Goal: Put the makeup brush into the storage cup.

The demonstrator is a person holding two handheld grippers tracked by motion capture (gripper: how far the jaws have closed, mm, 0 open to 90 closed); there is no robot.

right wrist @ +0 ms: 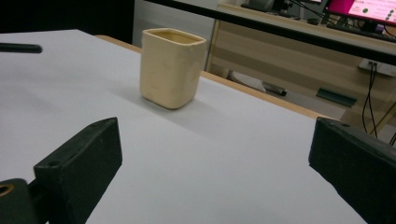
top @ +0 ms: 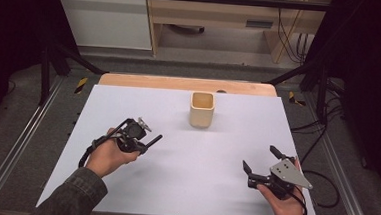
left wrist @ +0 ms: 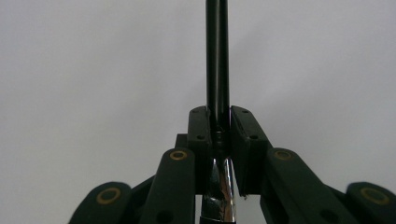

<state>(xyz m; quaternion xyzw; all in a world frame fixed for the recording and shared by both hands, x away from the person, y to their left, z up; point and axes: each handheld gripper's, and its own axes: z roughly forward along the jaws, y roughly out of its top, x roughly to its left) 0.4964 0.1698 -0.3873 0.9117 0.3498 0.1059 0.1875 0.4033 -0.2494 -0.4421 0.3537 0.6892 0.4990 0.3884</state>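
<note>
Two tongs: left tongs [top: 149, 141] grip a black pen [left wrist: 217, 60] (right tongs [top: 261, 159] wide), cup [top: 201, 109] well apart.

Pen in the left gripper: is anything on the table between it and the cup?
Nothing visible. The left gripper is shut on the pen, whose tip points across bare white table towards the cup. The cup stands upright, open and alone. The right gripper, open, is off to the side, not in the path.

White tabletop [top: 184, 177], wooden far edge [top: 187, 84], shelving [top: 224, 14] behind, possibly a monitor [right wrist: 364, 10]
</note>
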